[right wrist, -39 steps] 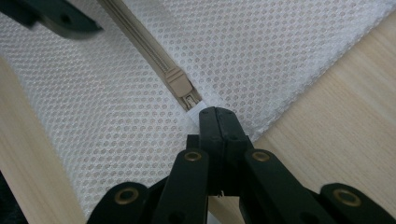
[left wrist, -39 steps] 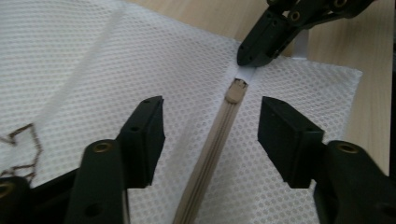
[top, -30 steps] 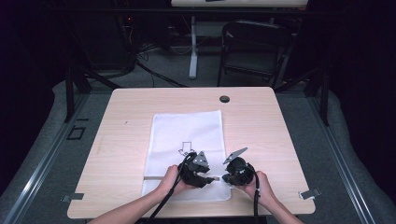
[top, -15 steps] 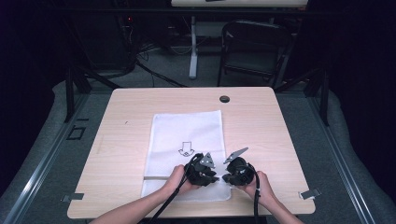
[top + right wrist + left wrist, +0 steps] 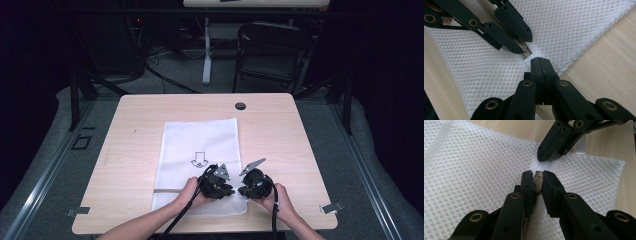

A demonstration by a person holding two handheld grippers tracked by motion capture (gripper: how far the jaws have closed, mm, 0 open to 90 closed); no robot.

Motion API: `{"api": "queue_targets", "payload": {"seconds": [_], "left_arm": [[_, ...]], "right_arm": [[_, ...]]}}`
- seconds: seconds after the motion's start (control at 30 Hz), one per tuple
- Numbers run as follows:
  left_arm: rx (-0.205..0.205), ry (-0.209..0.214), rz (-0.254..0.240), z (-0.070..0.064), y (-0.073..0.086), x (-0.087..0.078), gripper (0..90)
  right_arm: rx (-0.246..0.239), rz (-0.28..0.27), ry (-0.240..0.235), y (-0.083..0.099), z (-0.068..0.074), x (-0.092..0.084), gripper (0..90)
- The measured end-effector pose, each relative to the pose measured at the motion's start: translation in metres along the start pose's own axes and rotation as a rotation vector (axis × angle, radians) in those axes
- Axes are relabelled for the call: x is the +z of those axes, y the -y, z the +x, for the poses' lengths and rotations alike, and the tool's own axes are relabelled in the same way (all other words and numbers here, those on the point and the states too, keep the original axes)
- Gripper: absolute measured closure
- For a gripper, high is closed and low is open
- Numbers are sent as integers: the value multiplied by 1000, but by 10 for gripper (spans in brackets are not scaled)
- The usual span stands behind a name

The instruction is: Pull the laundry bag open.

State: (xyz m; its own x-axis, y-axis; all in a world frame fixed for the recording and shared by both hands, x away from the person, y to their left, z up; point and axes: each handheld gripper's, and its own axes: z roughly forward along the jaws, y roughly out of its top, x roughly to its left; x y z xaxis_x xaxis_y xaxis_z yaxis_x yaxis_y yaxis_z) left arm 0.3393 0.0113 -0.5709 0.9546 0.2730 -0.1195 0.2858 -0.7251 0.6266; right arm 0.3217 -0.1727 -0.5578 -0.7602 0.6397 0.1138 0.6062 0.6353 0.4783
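A white mesh bag lies flat on the wooden table, its zipper along the near end. My left gripper has just been closing, and its jaws now pinch the beige zipper pull between them. My right gripper is shut on the white zipper tape at the bag's corner, tip to tip with the left gripper. In the high view the left gripper and right gripper meet at the bag's near right corner, each held by a hand.
A black arrow is printed on the bag. A round black grommet sits near the table's far edge. A dark chair and cables stand on the floor beyond the table. Bare wood lies left and right of the bag.
The left gripper has edged right toward the right gripper and its jaws have narrowed onto the zipper pull. The right gripper has stayed put.
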Motion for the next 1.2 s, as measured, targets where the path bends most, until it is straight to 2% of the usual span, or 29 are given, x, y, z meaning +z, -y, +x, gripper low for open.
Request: {"api": "queue_targets", "payload": {"seconds": [0.07,0.1,0.2,0.23,0.33,0.53,0.57,0.63,0.77,1.2], "left_arm": [[-1,-5,12,0,0,-1,796],[-5,11,0,1,1,0,802],[-2,-3,12,0,0,-1,812],[-1,4,-1,0,0,0,814],[4,3,9,0,0,-1,815],[9,-2,22,-1,-1,-2,816],[12,-7,30,0,-1,-3,816],[11,-6,26,-1,-1,-3,816],[25,-6,33,-1,-2,-4,817],[34,9,37,-1,-2,-6,817]], "right_arm": [[-2,-1,-2,0,0,0,900],[4,-7,1,0,0,0,900],[-7,1,15,0,2,0,900],[-13,11,24,-1,3,0,900],[-19,5,28,-1,4,0,900],[-7,5,22,0,2,0,900],[22,-8,13,1,1,1,900],[13,4,12,1,0,0,900],[33,3,11,1,0,0,900],[27,1,27,2,2,0,900]]}}
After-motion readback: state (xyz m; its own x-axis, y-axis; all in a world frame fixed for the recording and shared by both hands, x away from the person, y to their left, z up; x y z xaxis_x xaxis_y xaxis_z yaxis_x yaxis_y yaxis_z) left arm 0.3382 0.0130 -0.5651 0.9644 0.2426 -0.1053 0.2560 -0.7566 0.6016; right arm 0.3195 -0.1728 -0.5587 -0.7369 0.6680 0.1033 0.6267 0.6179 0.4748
